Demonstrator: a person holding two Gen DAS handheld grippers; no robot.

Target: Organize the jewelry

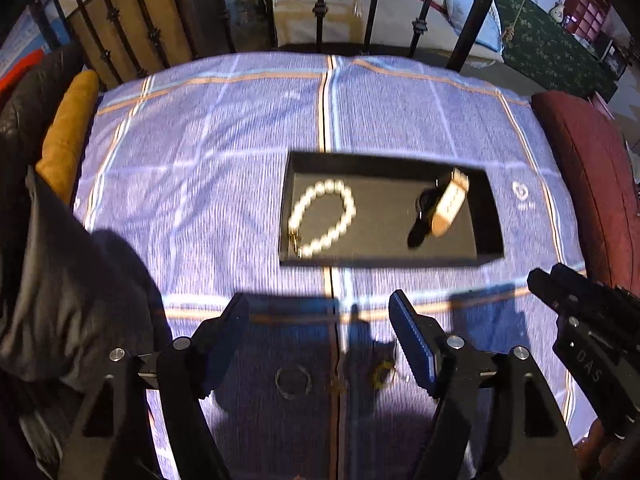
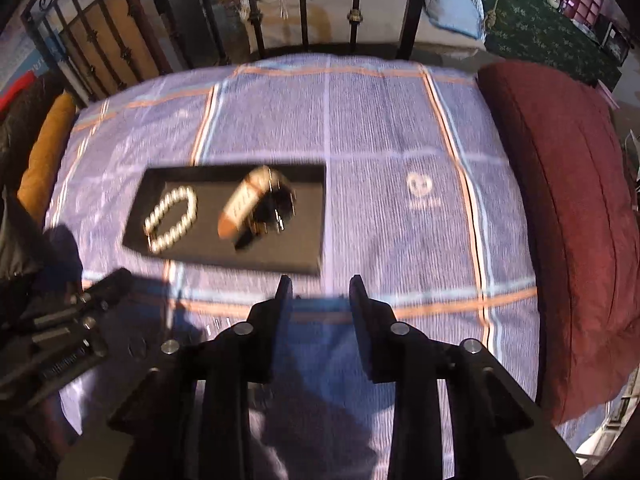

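On the plaid bedspread [image 1: 240, 152]: black tray [image 1: 490, 216] holding pearl bracelet [image 1: 324, 220] and watch [image 1: 444, 208]; ring [image 1: 293, 380] lies loose below. Left claw [image 1: 320, 332] and right claw [image 2: 320, 300] both apart, empty. We should straddle the ring low, then close gently.

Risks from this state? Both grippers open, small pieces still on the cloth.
1. The ring and the small yellow-and-metal piece lie in shadow between the left gripper fingers; thin and flat on soft cloth, they may slip or snag the weave.
2. The tray sits on bedding, so a nudge could tip it and spill the pearl bracelet and watch.
3. The right gripper hangs close; the two could collide.
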